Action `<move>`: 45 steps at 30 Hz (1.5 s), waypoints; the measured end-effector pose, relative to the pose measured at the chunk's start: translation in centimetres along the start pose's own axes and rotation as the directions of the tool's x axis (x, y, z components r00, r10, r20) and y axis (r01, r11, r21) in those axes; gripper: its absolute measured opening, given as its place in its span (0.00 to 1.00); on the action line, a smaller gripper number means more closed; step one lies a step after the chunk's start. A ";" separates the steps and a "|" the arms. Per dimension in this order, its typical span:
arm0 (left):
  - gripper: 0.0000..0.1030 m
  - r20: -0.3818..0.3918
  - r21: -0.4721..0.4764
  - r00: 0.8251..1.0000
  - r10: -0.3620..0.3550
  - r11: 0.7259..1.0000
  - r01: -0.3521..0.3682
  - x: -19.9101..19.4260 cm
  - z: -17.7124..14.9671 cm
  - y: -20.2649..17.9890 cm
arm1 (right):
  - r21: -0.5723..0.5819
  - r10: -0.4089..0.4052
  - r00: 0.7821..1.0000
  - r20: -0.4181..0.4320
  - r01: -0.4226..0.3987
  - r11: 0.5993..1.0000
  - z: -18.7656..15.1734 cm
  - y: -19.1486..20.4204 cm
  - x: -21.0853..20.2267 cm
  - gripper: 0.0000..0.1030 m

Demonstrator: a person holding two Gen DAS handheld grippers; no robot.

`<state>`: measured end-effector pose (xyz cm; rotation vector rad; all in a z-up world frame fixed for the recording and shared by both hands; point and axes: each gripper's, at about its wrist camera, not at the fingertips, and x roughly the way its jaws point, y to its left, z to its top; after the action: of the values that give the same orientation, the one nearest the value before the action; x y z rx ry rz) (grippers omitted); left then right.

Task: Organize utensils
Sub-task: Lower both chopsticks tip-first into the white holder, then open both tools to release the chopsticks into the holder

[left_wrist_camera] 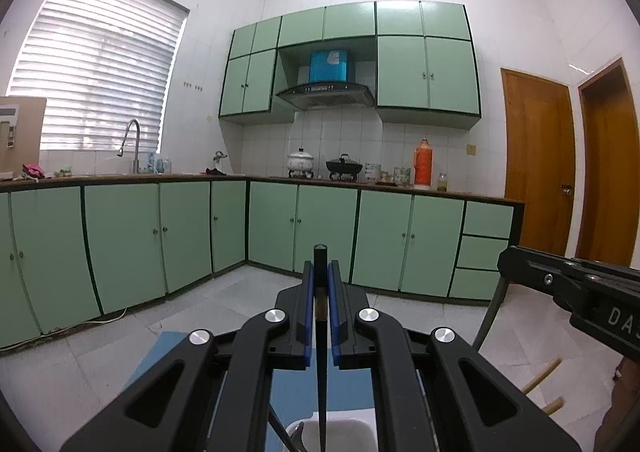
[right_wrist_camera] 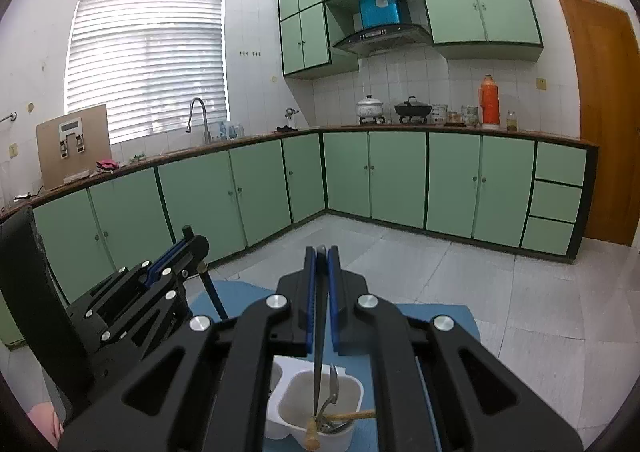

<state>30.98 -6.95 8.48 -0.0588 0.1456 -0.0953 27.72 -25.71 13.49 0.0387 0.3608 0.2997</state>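
Left gripper [left_wrist_camera: 320, 272] pinches a black chopstick [left_wrist_camera: 321, 352]: top end sticks out past the blue pads, shaft runs down between the jaws toward the white utensil holder [left_wrist_camera: 360, 426] below. Right gripper [right_wrist_camera: 321, 256] is clamped on a metal utensil handle [right_wrist_camera: 318, 352], which hangs down into the holder's [right_wrist_camera: 352, 384] front compartment. A fork and wooden-handled pieces already lie in that compartment. Holder sits on a blue mat [right_wrist_camera: 440, 316]. Green kitchen cabinets [right_wrist_camera: 400, 176] behind.

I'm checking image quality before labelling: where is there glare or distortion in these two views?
Left wrist view: the window blinds are blown out, the cabinets bow from fisheye, and the left gripper is sharp. Right wrist view: same bright blinds, a curved countertop, dark vignette at the corners.
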 end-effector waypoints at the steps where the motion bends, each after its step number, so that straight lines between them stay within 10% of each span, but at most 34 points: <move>1: 0.07 -0.006 0.000 1.000 0.000 1.000 0.000 0.2 -0.3 0.0 | 0.001 0.001 1.000 -0.005 -0.001 1.000 -0.1 0.0 0.2 0.05; 23: 0.08 -0.007 -0.006 1.000 0.010 1.000 -0.010 0.2 -0.9 0.7 | 0.046 0.005 0.995 -0.096 0.000 0.999 -2.7 -1.0 2.0 0.06; 45: 0.47 0.026 -0.003 1.000 0.010 1.000 -0.010 -2.6 -0.2 0.8 | 0.123 -0.038 0.999 0.003 0.037 0.992 -2.4 -3.6 -3.9 0.37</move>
<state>28.45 -5.91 8.60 -0.0624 0.1204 -0.0843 24.41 -30.37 12.22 0.1538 0.3738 0.2395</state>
